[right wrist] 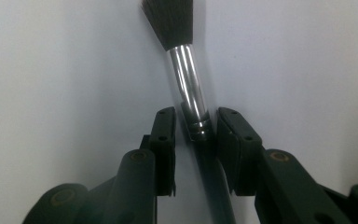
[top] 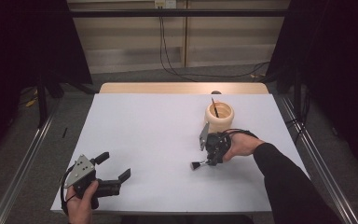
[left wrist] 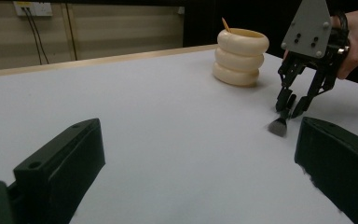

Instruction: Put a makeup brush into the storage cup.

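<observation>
White and bare for most of its width, the tabletop stands in a dim room with a pale wall and dangling cables behind it and dark curtains at either side.

Toward its far right sits a cream holder shaped like three stacked rings, with one thin stick-like handle leaning inside it.

Just in front of the holder, the right tongs point down at a brush that lies flat on the tabletop, its dark bristles fanning away from the tongs and its shiny metal ferrule running back between the jaws. In the right gripper view the jaws stand narrowly apart on either side of the ferrule's end, one close against it and the other with a slim gap, so they are not yet clamped on the brush. The left gripper view shows the same tongs straddling the brush from above.

At the near left corner the left tongs rest low over the tabletop in the person's hand, jaws spread wide with nothing between them.
</observation>
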`<state>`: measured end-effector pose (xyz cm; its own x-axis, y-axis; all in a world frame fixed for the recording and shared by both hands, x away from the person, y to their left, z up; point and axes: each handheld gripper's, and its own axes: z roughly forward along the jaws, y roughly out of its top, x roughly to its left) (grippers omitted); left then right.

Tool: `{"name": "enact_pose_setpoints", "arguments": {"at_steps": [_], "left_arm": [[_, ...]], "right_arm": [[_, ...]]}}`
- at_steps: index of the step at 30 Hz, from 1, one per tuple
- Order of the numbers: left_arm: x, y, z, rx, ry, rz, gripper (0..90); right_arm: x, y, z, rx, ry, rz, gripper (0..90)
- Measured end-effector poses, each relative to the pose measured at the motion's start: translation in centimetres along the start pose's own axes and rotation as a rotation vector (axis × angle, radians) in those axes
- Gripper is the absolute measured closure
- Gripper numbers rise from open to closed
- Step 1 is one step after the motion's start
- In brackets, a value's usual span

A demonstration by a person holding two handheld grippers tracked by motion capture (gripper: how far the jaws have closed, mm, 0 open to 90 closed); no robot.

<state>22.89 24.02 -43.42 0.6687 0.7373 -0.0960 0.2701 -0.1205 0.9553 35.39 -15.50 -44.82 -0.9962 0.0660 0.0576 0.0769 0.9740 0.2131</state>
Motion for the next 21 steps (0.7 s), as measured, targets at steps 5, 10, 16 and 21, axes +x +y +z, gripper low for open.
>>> {"name": "enact_pose_setpoints", "arguments": {"at_steps": [5,10,16,21], "left_arm": [[-0.01,-0.01,0.05,-0.002,-0.007,-0.005,1.4],[-0.04,0.01,0.02,-0.002,-0.001,-0.005,1.4],[-0.01,0.01,-0.01,0.000,-0.001,0.000,1.4],[-0.04,-0.01,0.02,-0.003,-0.001,-0.005,1.4]], "right_arm": [[0.13,0.04,0.02,0.008,-0.001,0.003,68.5],[0.07,0.12,0.09,0.008,-0.004,-0.019,69.8],[-0.03,0.09,0.05,0.015,0.001,-0.007,75.6],[-0.22,0.11,0.08,0.006,-0.002,-0.020,78.9]]}}
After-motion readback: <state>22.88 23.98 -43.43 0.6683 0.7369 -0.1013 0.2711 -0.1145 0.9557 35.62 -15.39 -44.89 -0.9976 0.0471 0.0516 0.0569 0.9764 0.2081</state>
